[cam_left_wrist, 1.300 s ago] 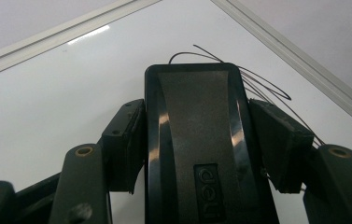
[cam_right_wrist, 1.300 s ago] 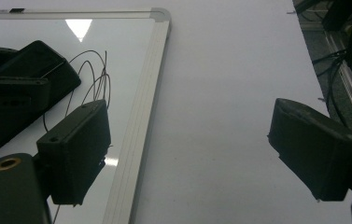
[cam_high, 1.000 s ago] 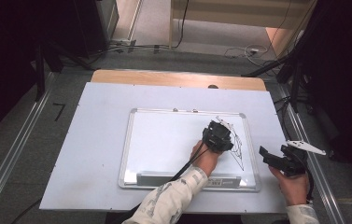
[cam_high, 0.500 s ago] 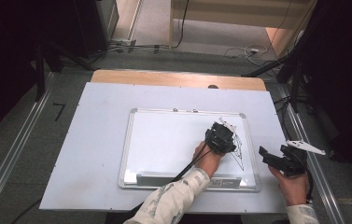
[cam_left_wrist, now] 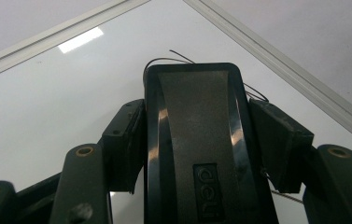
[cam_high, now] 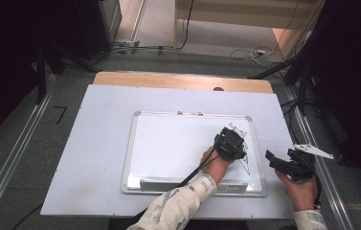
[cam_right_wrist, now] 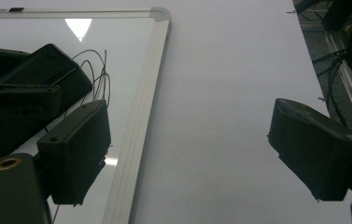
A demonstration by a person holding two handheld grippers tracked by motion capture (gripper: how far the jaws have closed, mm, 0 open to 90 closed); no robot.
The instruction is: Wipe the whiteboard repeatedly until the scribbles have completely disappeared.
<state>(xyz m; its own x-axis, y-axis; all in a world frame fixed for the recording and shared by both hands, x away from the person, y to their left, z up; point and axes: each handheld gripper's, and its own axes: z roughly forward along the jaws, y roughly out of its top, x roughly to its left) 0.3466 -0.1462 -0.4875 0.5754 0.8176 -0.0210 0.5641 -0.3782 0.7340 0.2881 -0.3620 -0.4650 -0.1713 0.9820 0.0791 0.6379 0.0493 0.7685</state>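
Note:
A white-framed whiteboard (cam_high: 168, 143) lies flat on the table. Thin black pen lines (cam_high: 246, 162) remain near its right edge, and those pen lines (cam_right_wrist: 100, 74) also show in the right gripper view. My left gripper (cam_high: 230, 143) points down over that area, shut on a black whiteboard eraser (cam_left_wrist: 194, 135), with both pads against its long sides. The eraser rests on the board over some of the pen lines (cam_left_wrist: 173, 52). My right gripper (cam_high: 275, 162) hovers to the right of the board's frame (cam_right_wrist: 138, 116), open, with bare table between its jaws.
The board sits on a pale table top (cam_high: 92, 143) with a wooden strip (cam_high: 183, 80) at the far edge. A marker tray (cam_high: 192, 184) runs along the board's near edge. Metal rails (cam_high: 15, 158) and cables (cam_high: 245, 50) lie on the floor around the table.
My left gripper has slid the eraser a little to the right and nearer across the board. The right gripper has stayed where it was.

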